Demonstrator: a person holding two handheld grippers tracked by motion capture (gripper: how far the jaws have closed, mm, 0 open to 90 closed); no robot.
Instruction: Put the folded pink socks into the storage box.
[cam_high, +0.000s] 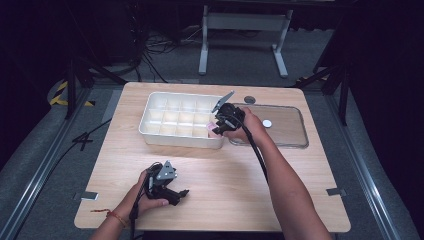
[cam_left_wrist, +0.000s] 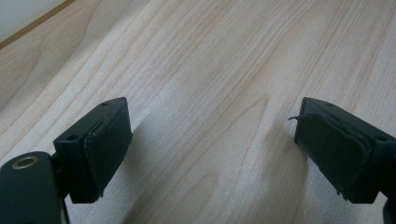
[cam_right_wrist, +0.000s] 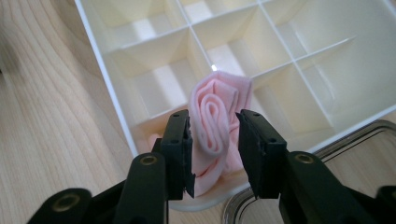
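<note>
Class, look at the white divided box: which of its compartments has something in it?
The corner compartment of the white box nearest the right tongs: it holds a rolled pink cloth. The other compartments in view look bare.

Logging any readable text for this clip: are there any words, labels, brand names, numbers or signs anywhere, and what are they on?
None: no readable text in any view.
The white compartment tray, the rolled pink cloth, the clear lid and the wooden table carry no print.
The round white spot on the lid is too small to tell whether it bears print.
</note>
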